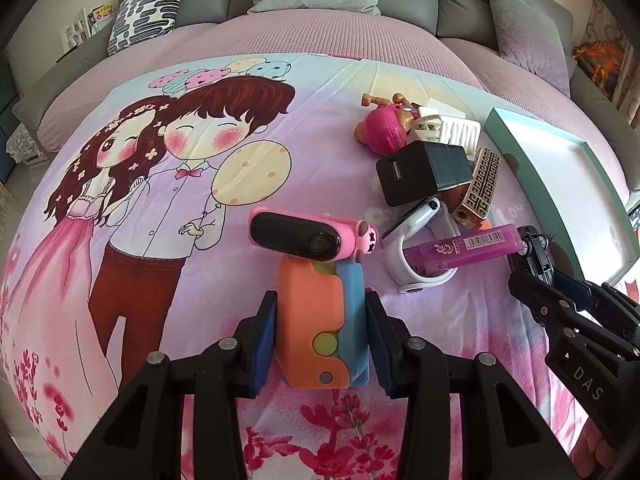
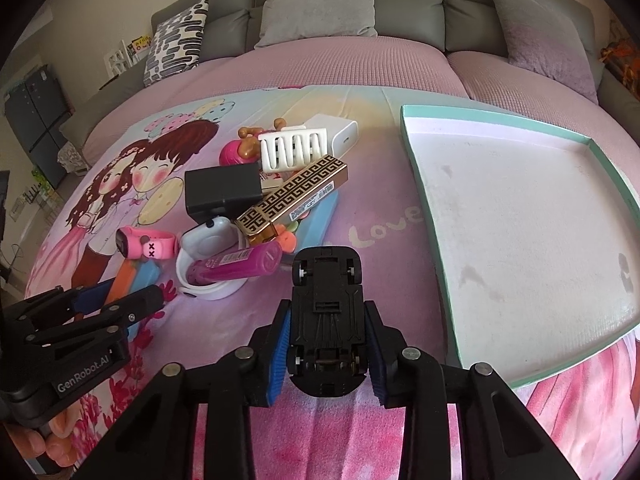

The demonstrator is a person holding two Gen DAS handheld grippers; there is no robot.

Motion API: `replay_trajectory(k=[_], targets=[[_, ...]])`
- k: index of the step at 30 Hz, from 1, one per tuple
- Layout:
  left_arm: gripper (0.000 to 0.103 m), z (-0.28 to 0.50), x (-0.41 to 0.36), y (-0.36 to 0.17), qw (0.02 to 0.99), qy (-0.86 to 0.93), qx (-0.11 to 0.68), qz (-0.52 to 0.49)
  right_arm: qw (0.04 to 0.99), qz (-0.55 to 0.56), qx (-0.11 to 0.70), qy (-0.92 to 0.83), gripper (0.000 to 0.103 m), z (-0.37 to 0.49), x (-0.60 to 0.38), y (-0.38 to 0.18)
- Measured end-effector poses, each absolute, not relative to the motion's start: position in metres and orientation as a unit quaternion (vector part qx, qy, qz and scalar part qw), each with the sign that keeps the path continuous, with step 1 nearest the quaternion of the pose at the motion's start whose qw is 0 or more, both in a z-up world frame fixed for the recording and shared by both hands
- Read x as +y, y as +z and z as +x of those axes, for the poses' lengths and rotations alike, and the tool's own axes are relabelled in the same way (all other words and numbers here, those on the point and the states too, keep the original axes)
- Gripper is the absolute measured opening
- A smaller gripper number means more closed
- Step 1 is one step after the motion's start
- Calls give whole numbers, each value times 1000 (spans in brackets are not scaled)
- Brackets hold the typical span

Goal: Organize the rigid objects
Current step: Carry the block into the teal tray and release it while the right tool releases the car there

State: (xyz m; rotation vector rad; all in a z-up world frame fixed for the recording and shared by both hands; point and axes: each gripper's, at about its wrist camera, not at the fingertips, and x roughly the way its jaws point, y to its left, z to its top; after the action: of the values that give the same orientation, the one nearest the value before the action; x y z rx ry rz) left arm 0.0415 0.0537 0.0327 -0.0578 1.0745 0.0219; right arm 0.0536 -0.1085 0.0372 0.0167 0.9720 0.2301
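Note:
My left gripper point(image 1: 320, 312) is shut on an orange and blue block point(image 1: 320, 320), its blue pads pressed on both long sides. A pink watch point(image 1: 312, 240) lies across the block's far end. My right gripper point(image 2: 328, 314) is shut on a black toy car point(image 2: 326, 320), which lies belly up with its wheels showing. In the right wrist view, the left gripper point(image 2: 120, 292) with the block point(image 2: 128, 276) sits at the lower left. The open teal tray point(image 2: 520, 220) with a white floor lies to the right of the car and holds nothing.
A pile sits between the grippers and beyond them: purple lighter point(image 2: 240, 266), white watch point(image 2: 208, 240), black charger point(image 2: 222, 190), gold patterned box point(image 2: 292, 200), white comb-like piece point(image 2: 294, 148), pink doll ball point(image 1: 384, 128). All lies on a cartoon bedsheet, with grey cushions behind.

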Motion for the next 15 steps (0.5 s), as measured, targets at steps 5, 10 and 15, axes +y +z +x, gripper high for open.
replay_trajectory(k=[5, 10, 15], targets=[[44, 35, 54, 47, 864, 3, 502, -31, 885, 17, 452, 109, 36, 50, -114, 47], [44, 28, 50, 71, 878, -5, 478, -28, 893, 24, 437, 106, 36, 47, -119, 58], [44, 26, 44, 92, 888, -15, 458, -27, 901, 30, 420, 103, 36, 43, -124, 71]])
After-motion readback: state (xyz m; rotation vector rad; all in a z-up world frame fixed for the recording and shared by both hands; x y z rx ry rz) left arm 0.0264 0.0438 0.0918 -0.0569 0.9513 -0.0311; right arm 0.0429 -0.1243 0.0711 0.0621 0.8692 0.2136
